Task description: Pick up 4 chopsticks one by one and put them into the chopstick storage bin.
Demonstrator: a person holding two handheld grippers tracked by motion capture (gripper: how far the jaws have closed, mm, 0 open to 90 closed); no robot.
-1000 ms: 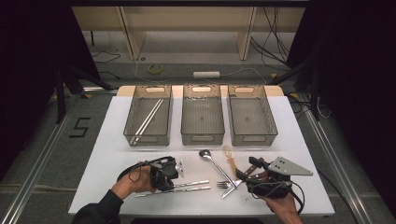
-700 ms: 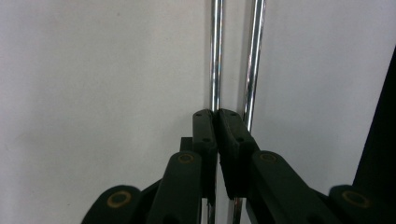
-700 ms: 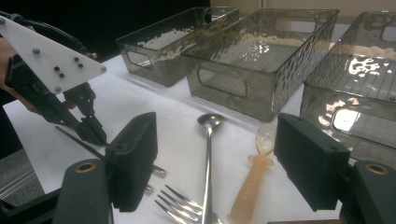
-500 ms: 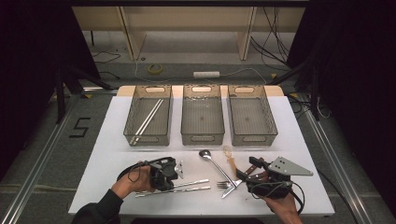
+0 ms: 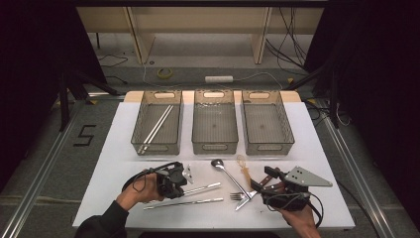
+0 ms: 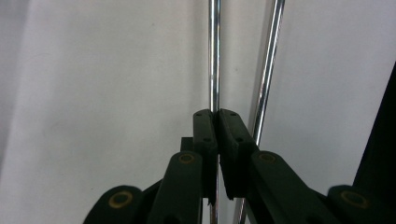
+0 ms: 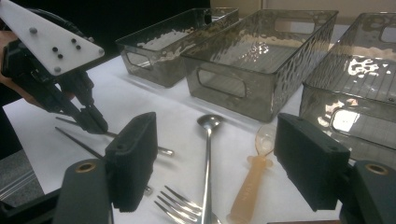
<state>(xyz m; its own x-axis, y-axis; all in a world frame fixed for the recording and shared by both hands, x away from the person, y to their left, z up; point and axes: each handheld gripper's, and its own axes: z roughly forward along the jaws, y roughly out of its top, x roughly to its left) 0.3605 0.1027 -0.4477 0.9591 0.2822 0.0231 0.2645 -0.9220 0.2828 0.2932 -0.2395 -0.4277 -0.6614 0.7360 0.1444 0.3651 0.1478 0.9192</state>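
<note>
My left gripper (image 5: 187, 184) lies low over the white table (image 5: 114, 163), shut on the near end of a metal chopstick (image 5: 205, 188). In the left gripper view its jaws (image 6: 216, 114) pinch that chopstick (image 6: 214, 56), and a second chopstick (image 6: 271, 60) lies just beside it. That second chopstick (image 5: 185, 202) rests free on the table. My right gripper (image 5: 258, 186) stands open near a fork (image 5: 240, 197), a metal spoon (image 5: 225, 171) and an amber plastic spoon (image 5: 243, 169). In the right gripper view the wide jaws (image 7: 217, 156) frame the metal spoon (image 7: 208, 122) and the fork (image 7: 180, 203).
Three smoky plastic bins stand in a row at the back of the table. The left bin (image 5: 157, 146) holds two metal chopsticks (image 5: 156, 128). Nothing lies in the middle bin (image 5: 214, 145) or the right bin (image 5: 267, 145). The table's front edge runs close behind both hands.
</note>
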